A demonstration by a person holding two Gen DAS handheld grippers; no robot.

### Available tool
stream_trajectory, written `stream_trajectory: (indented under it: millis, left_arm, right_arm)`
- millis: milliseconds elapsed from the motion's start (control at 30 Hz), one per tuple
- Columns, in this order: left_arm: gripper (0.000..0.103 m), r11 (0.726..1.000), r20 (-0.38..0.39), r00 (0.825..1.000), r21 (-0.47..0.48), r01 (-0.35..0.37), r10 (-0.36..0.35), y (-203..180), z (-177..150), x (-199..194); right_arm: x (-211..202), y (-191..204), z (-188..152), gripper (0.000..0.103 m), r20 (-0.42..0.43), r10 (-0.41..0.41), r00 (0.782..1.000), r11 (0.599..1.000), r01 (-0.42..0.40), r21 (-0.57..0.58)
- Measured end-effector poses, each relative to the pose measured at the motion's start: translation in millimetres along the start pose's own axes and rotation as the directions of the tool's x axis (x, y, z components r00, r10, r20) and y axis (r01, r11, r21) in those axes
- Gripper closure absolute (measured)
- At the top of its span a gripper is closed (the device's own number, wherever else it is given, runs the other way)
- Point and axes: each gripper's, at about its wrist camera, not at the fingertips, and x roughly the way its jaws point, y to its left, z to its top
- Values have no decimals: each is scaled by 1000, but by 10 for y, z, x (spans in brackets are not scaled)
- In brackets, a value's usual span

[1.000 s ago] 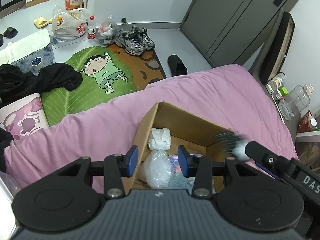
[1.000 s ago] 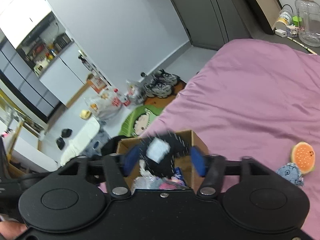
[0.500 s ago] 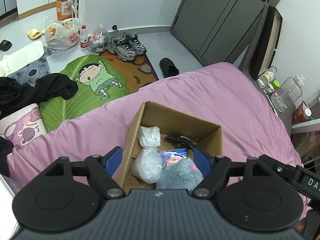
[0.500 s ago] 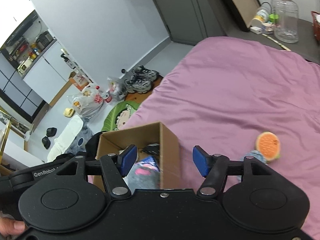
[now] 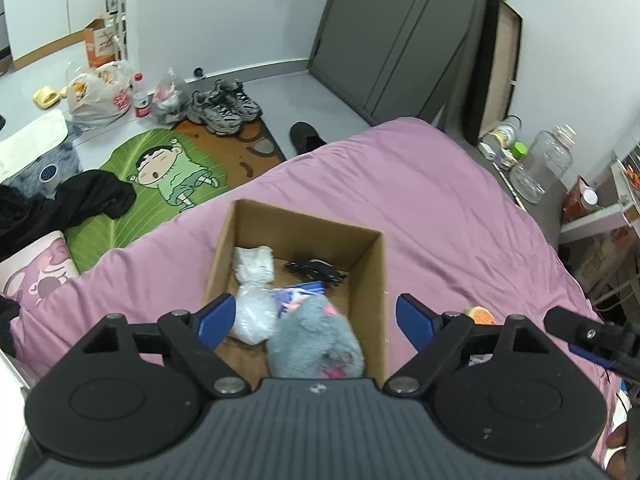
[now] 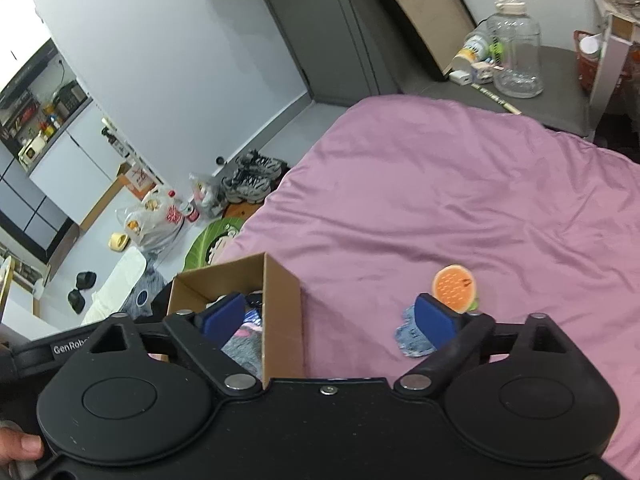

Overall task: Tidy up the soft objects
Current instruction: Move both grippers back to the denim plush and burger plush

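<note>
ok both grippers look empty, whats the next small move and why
Probably swing the right gripper, jaws just opened and empty, toward the burger plush beside the blue fabric piece. Both lie on the pink bedspread, outside the cardboard box.

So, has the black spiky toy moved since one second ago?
Yes. The black spiky toy left the right tool, whose jaws have just been opening, and now lies inside the cardboard box, by its far wall.

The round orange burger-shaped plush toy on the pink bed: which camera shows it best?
The right wrist view: the round orange burger-shaped plush toy lies in plain sight there. In the left wrist view only an orange sliver shows.
</note>
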Motion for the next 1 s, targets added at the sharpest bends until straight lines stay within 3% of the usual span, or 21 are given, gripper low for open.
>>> stream_trajectory:
  millis: [467,1000]
  left_arm:
    - [16,996,7,1000,81,-28,27,-551,-195,32]
    - [16,987,-45,998,157,-24,32,-1242,-487,377]
  right_arm:
    - [-203,-583,75,4,22,-17,1000,996,15,86]
    - [-25,-1184,33,1,-22,-11,1000,986,14,167]
